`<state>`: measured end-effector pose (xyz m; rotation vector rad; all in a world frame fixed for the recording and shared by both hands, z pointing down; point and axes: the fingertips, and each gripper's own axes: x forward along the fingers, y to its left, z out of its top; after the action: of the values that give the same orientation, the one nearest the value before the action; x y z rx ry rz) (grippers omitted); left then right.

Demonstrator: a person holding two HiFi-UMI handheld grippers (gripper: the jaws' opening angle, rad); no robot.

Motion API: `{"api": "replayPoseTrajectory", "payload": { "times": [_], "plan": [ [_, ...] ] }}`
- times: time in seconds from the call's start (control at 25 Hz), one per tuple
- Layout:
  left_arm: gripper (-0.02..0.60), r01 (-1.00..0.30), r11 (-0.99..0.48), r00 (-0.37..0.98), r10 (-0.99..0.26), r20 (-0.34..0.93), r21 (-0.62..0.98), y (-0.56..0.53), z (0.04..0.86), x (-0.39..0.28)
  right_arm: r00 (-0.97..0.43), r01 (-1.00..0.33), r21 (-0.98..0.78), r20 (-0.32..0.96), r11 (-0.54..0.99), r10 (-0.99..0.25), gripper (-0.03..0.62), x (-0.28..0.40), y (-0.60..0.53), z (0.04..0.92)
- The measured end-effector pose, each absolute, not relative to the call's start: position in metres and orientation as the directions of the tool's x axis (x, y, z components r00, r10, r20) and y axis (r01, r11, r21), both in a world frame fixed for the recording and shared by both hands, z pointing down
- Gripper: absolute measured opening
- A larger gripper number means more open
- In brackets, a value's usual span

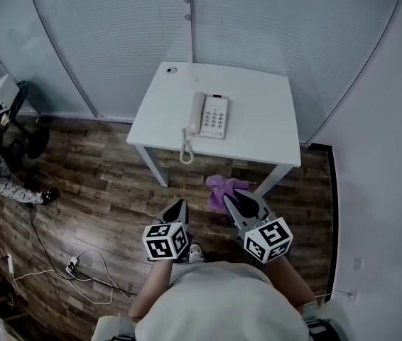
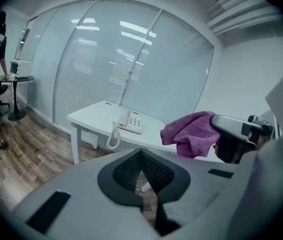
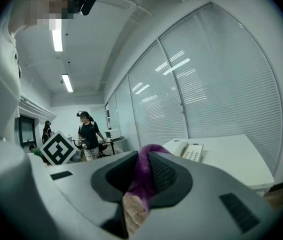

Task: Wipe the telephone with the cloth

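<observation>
Right tongs (image 3: 144, 176) clamp the cloth (image 1: 222, 188), left tongs (image 2: 141, 166) pressed together, telephone (image 1: 210, 115) on table (image 1: 265, 112) beyond.

Wooden floor (image 1: 116, 183) lies open between the left gripper (image 1: 180, 204), the right gripper (image 1: 229, 199) with its purple cloth (image 1: 221, 186), and the white table (image 1: 265, 105). The table's slanted legs (image 1: 155, 163) stand under the near corners. The telephone (image 1: 210, 115) sits left of the tabletop's middle, with its coiled cord (image 1: 186, 148) dangling over the near edge. The right half is bare. Blinded glass (image 1: 116, 34) closes the far side and a wall (image 1: 386, 190) closes the right. Cables (image 1: 80, 272) trail at near left.
</observation>
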<state>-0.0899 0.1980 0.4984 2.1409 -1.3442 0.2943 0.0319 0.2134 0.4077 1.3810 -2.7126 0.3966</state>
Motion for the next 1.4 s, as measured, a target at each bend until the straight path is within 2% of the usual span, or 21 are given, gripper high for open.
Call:
{"api": "replayPoseTrajectory", "payload": {
  "times": [0.52, 1.4],
  "plan": [
    [0.021, -0.842, -0.394, 0.533, -0.710, 0.460, 0.369, 0.138, 0.498, -0.125, -0.524, -0.849, -0.189, 0.178, 0.494, -0.833, 0.080, -0.006, 0.159, 0.411],
    [0.021, -0.857, -0.368, 0.510, -0.704, 0.494, 0.360, 0.067, 0.519, -0.153, -0.511, -0.857, -0.198, 0.197, 0.476, -0.837, 0.080, -0.019, 0.087, 0.421]
  ]
}}
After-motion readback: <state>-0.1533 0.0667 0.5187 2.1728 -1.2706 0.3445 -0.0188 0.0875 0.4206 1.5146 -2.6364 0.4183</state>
